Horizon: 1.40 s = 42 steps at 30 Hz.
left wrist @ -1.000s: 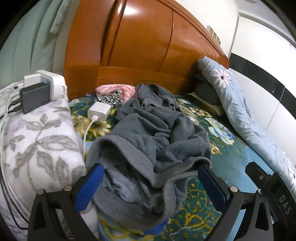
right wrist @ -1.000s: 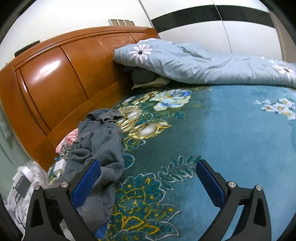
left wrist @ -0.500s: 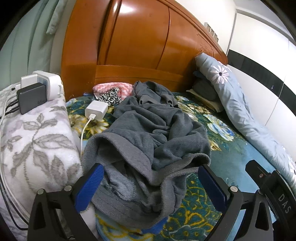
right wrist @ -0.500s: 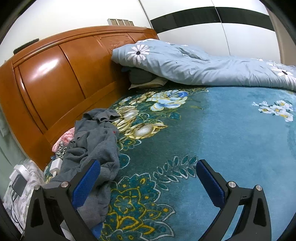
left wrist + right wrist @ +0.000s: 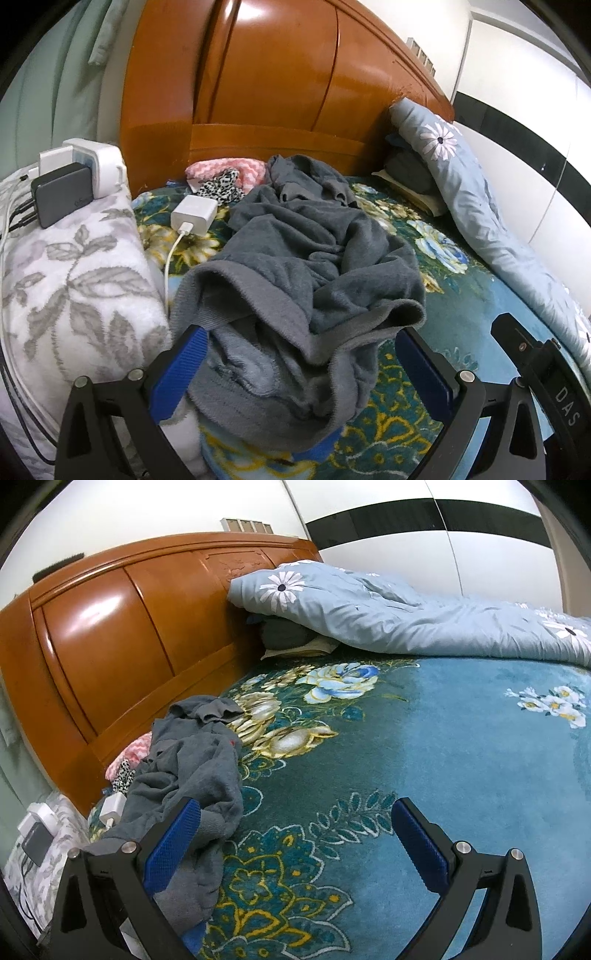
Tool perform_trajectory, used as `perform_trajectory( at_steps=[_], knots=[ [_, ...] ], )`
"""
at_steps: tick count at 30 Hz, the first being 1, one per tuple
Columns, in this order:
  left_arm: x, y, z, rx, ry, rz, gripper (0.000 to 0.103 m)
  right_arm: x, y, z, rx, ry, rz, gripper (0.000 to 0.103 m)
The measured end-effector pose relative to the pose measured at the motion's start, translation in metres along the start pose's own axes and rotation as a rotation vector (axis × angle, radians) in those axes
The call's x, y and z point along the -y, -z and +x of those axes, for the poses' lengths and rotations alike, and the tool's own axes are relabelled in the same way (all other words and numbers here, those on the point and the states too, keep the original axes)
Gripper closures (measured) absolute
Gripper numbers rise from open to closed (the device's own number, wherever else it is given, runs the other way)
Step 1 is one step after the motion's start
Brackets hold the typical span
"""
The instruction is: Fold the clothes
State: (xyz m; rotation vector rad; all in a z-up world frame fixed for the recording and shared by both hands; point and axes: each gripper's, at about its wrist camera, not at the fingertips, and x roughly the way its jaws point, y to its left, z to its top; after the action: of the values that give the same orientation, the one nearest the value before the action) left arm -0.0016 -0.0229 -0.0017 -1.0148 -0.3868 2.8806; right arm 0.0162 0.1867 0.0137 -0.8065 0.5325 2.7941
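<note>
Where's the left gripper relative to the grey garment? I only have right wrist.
Observer: The left gripper is open, with its jaws either side of the grey garment's near edge and not closed on it.
Operator: Which part is that edge?
Observer: A ribbed band around an opening that gapes toward the camera. I cannot tell waist from hem.
Operator: Anything snaggable nearby?
Observer: The white charger's cable runs down between the floral pillow and the band.
</note>
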Motion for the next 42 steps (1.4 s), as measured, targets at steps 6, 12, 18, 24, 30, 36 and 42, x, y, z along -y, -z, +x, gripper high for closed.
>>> perform_trajectory(
  at_steps=[6,12,18,24,30,36,42],
  knots=[
    [0.005,-0.001,-0.004,0.008,0.05,0.052,0.0,-0.02,-0.01,-0.009,0.03,-0.049,-0.115,0.0],
    [-0.004,-0.004,-0.007,-0.015,0.129,0.024,0.0,-0.033,-0.053,0.007,-0.013,-0.22,-0.308,0.0],
    [-0.026,-0.006,0.002,-0.078,0.217,-0.129,0.0,-0.053,-0.047,0.065,-0.251,-0.231,-0.333,0.0],
    [-0.022,-0.007,0.003,-0.067,0.188,-0.118,0.0,-0.087,-0.029,0.117,-0.376,-0.282,-0.42,0.0],
    [-0.018,-0.009,0.002,-0.056,0.166,-0.107,0.0,-0.095,-0.011,0.158,-0.471,-0.261,-0.364,0.0],
    [-0.018,-0.012,-0.004,-0.021,0.142,-0.121,0.0,-0.077,-0.006,0.166,-0.579,-0.419,-0.173,0.056],
    [-0.016,-0.014,-0.01,0.008,0.141,-0.096,0.0,-0.052,-0.03,0.134,-0.555,-0.526,-0.05,0.083]
  ],
)
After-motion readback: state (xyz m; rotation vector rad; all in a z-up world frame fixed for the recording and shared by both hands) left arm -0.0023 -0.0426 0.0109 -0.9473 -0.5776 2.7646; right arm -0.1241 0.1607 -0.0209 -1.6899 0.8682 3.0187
